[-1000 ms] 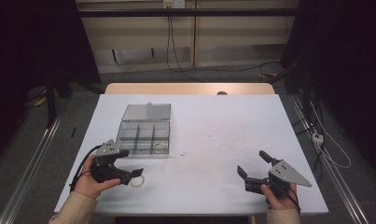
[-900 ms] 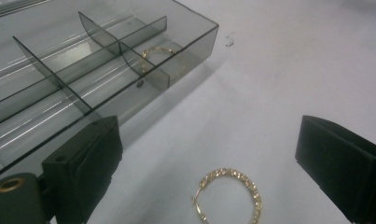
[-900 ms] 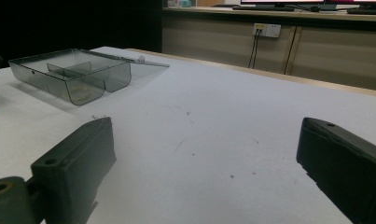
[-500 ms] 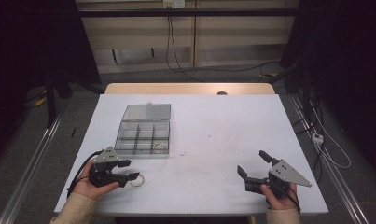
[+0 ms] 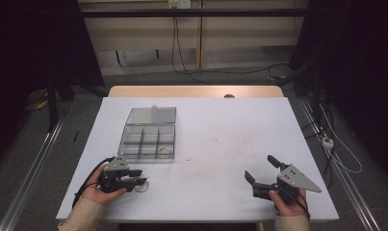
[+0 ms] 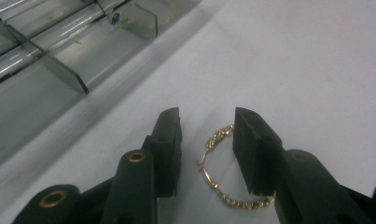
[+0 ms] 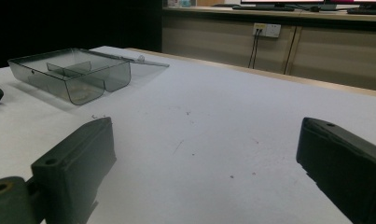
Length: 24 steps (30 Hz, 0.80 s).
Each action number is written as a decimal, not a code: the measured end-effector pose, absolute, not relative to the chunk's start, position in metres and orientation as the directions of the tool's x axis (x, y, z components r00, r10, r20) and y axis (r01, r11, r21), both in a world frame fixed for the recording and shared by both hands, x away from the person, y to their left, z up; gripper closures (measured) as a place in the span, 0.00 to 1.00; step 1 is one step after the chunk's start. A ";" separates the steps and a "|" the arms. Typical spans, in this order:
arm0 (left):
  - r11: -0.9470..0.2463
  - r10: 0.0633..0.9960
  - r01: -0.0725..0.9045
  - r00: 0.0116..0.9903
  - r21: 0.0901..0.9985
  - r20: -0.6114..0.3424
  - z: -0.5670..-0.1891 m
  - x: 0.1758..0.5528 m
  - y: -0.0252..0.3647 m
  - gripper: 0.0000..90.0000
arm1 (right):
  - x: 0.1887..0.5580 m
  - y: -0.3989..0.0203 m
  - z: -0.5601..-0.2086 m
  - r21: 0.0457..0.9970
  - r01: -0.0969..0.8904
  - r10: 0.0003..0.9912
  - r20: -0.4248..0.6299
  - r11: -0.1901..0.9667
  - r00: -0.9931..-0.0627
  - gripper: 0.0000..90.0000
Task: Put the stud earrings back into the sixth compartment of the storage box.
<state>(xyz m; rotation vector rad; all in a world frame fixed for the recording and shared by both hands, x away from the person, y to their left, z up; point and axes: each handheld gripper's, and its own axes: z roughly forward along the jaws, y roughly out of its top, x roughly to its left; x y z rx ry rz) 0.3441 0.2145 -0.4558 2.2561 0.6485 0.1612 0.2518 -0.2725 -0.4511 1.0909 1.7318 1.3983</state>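
Observation:
A gold chain bracelet (image 6: 216, 137) lies coiled on the white table (image 5: 220, 144), near the front left; from above it is a small pale ring (image 5: 142, 188). My left gripper (image 5: 139, 177) is low over it, with a jaw on either side of the chain (image 6: 206, 116). The jaws have just been closing. The right jaw touches the chain's top, while a gap remains at the left jaw. My right gripper (image 5: 260, 167) rests at the front right with its jaws wide open (image 7: 206, 126) and nothing between them.
A clear compartment box (image 5: 148, 137) with its lid laid back stands just beyond the left gripper (image 6: 59, 56) and across the table from the right one (image 7: 73, 74). Something small and pale (image 5: 165, 151) lies in its near right compartment.
The left gripper's jaws have narrowed from wide apart to close around the bracelet, and the hand has dropped slightly toward it. The right gripper has stayed still.

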 end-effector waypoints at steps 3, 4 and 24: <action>-0.590 0.486 0.391 0.871 0.707 -0.077 -0.455 0.343 0.211 0.72 | 0.252 -0.273 -0.451 0.975 0.204 0.897 0.014 0.086 -0.443 0.04; -0.594 0.486 0.394 0.870 0.701 -0.076 -0.455 0.343 0.209 0.76 | 0.252 -0.273 -0.451 0.975 0.206 0.897 0.013 0.087 -0.443 0.04; -0.594 0.521 0.435 0.849 0.677 -0.089 -0.450 0.338 0.194 0.96 | 0.252 -0.272 -0.451 0.975 0.206 0.896 0.015 0.086 -0.443 0.04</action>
